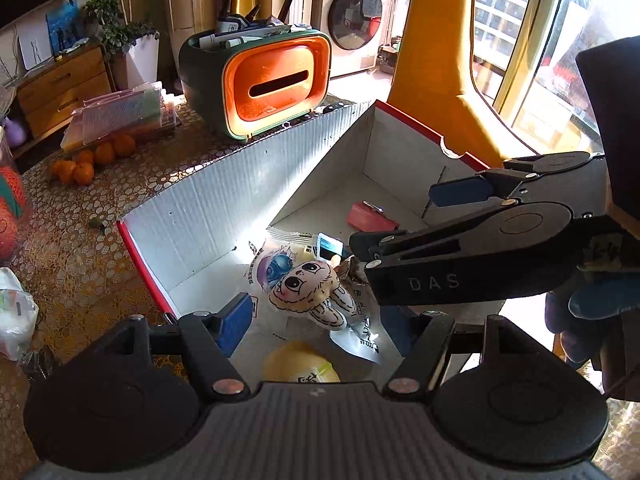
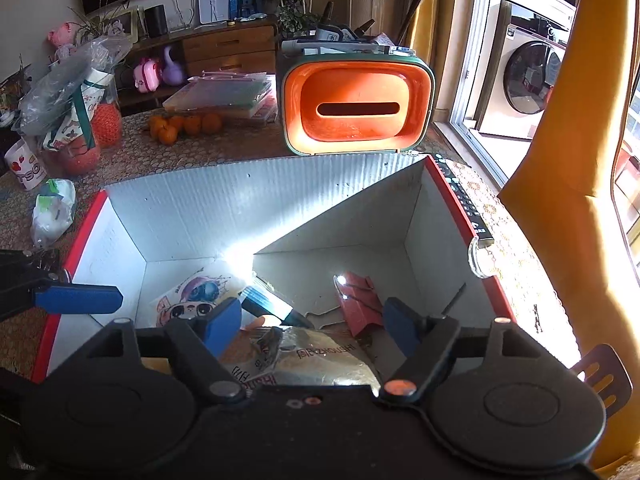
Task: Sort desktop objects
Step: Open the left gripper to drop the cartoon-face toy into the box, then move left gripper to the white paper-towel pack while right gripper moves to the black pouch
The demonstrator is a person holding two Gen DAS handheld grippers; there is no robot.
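Observation:
A white cardboard box with red rims (image 1: 224,196) (image 2: 256,200) stands on the patterned table. Inside lie a cartoon plush (image 1: 316,292), cartoon snack packets (image 1: 272,264) (image 2: 192,296), a red binder clip (image 1: 370,218) (image 2: 360,304), a silver foil packet (image 2: 320,356), a dark marker (image 2: 272,308) and a yellow round thing (image 1: 300,364). My left gripper (image 1: 316,320) is open over the box's near end, above the plush, holding nothing. My right gripper (image 2: 312,324) is open above the foil packet, empty. It also shows in the left wrist view (image 1: 400,216), reaching in from the right.
An orange and green desk organiser (image 1: 264,80) (image 2: 356,108) stands behind the box. Oranges (image 1: 92,160) (image 2: 184,124), stacked folders (image 1: 124,116) and plastic bags (image 2: 52,212) lie to the left. A remote control (image 2: 464,196) lies by the box's right rim.

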